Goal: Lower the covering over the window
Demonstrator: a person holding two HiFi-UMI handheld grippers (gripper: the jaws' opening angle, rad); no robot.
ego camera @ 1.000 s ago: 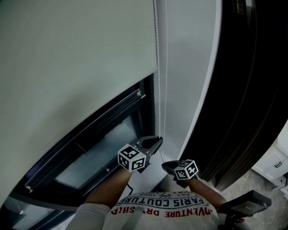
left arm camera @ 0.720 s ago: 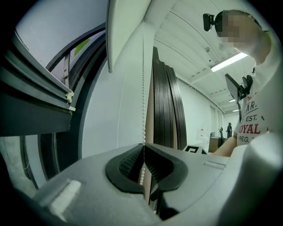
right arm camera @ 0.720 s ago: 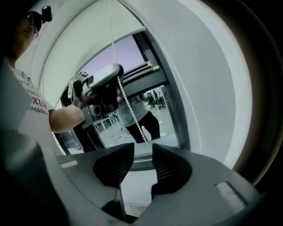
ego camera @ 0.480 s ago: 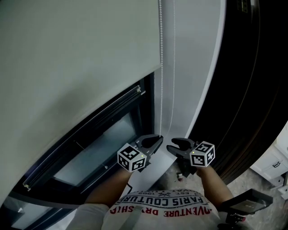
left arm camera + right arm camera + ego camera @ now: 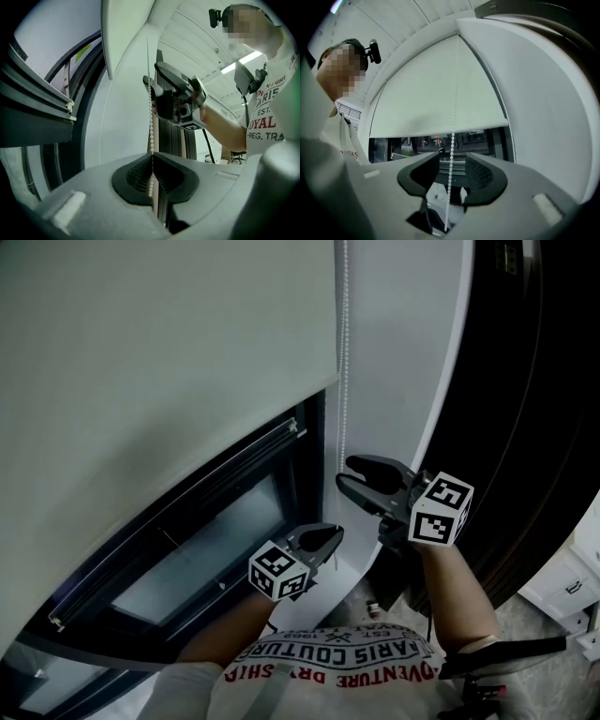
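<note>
At the blind's (image 5: 169, 381) edge | your left gripper (image 5: 330, 534) pinches the bead chain (image 5: 344, 352) | your right gripper's (image 5: 344, 472) jaws, just narrowing slightly, straddle it without touching.

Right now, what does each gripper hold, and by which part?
Left gripper: bead chain, pinched low down. Right gripper: nothing; its jaws, just opened, straddle the chain higher up.

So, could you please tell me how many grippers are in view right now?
2. The left gripper, lower, is shut on the bead chain by the window frame. The right gripper, higher up, has just been opening its jaws; the chain hangs between them, untouched.
</note>
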